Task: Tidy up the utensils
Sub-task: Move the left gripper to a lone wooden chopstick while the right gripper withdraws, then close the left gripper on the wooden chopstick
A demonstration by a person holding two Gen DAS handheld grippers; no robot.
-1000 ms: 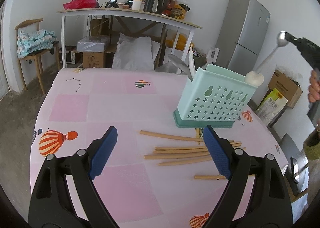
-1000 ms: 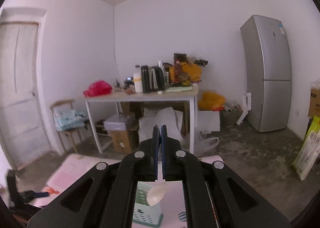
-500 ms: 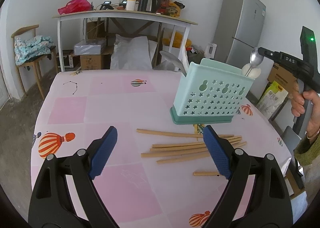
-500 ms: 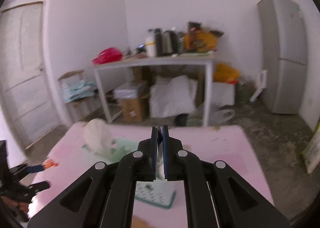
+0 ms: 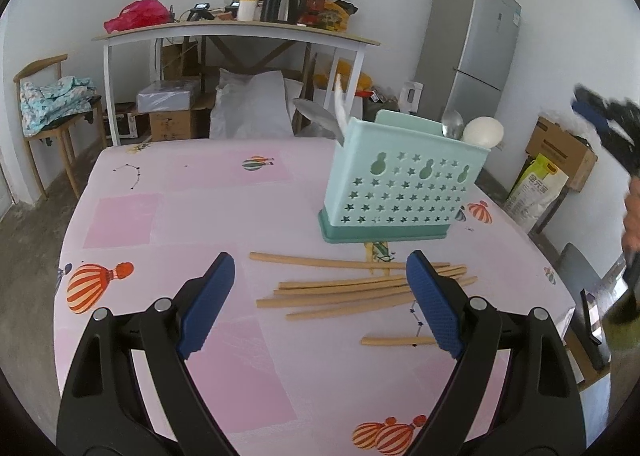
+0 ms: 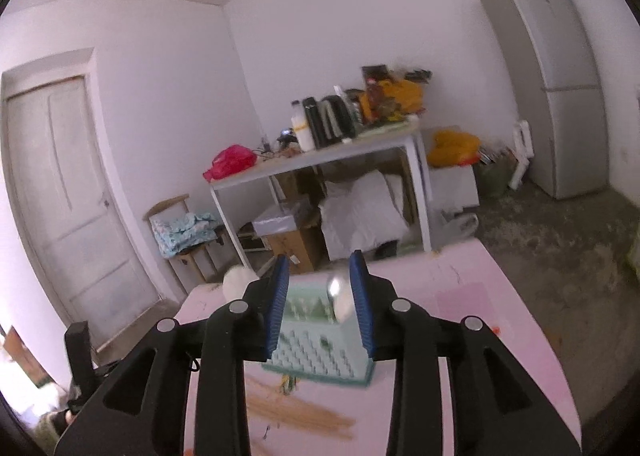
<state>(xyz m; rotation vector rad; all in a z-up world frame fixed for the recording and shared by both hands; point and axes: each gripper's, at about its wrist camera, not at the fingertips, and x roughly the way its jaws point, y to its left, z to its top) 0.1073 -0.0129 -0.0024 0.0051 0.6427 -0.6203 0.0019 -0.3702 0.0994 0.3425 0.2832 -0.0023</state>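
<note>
now the right gripper (image 6: 318,298) has just been opening, nothing pressed between its pads, with the metal spoon (image 5: 452,124) standing in the mint caddy (image 5: 400,184). left gripper (image 5: 320,304) hangs wide open and empty over the wooden chopsticks (image 5: 360,288) lying loose on the table (image 5: 180,216). these look light, stiff and prone to roll, so pinching one near its middle seems safest.

Spoons (image 5: 452,125) upright in mint caddy (image 5: 400,184)

- Left gripper (image 5: 320,298) hangs wide open over wooden chopsticks (image 5: 352,290) on the pink desk (image 5: 192,216).
- Metal spoon (image 5: 452,124) stands in the mint holder (image 5: 400,188).
</note>
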